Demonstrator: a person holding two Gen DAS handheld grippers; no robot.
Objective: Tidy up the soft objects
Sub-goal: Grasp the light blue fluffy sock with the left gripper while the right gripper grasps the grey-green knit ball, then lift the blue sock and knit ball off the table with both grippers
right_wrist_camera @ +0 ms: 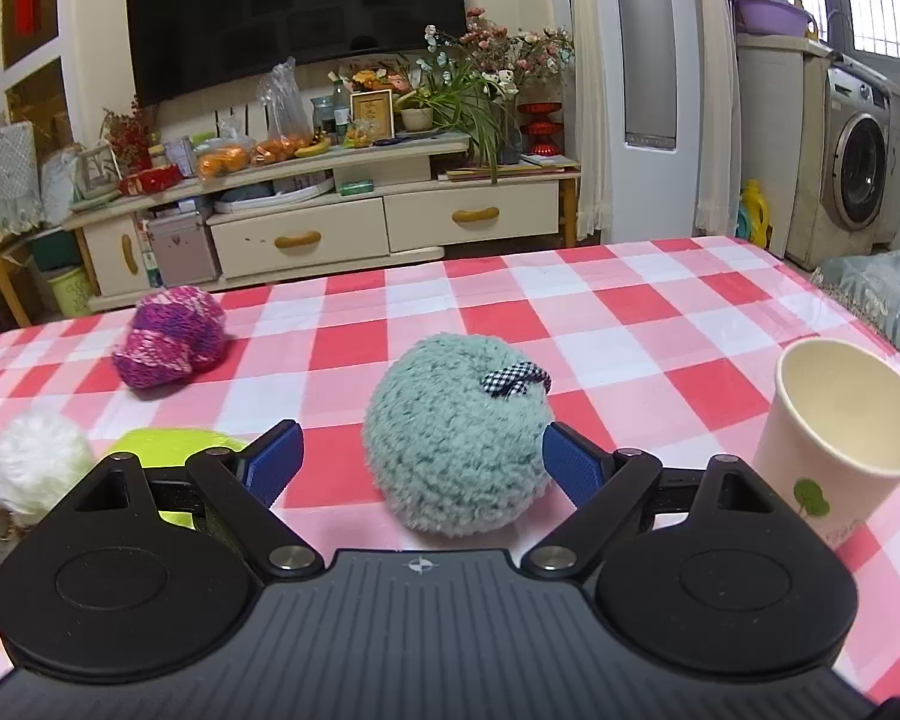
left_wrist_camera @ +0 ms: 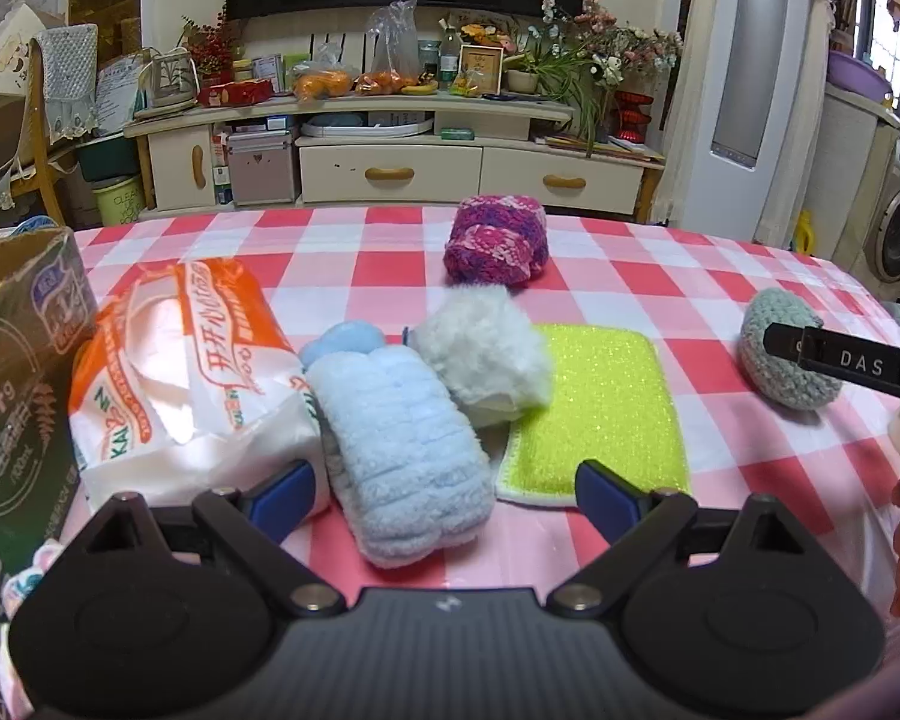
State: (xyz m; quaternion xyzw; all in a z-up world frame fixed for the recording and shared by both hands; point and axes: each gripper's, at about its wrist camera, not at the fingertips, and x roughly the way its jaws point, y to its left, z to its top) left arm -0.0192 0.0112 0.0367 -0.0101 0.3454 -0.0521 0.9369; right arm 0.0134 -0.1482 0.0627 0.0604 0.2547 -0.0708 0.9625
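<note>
Between left jaws: blue towel roll (left_wrist_camera: 399, 450) | green pompom (right_wrist_camera: 456, 441) seemingly untouched

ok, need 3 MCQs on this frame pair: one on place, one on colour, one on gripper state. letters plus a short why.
1. Where does the paper cup stand relative to the green fluffy ball in the right wrist view?
A. to its right
B. to its left
C. on top of it

2. What colour is the flat scrubbing pad?
A. black
B. yellow-green
C. brown

3. How does the left gripper stand?
A. shut on the pad
C. out of view
B. open, with the end of the light blue towel roll between its fingers

Answers: 1 A, the cup sits at the right edge on the tablecloth. 2 B, it is bright lime. 3 B, both pads stand clear of the roll.
</note>
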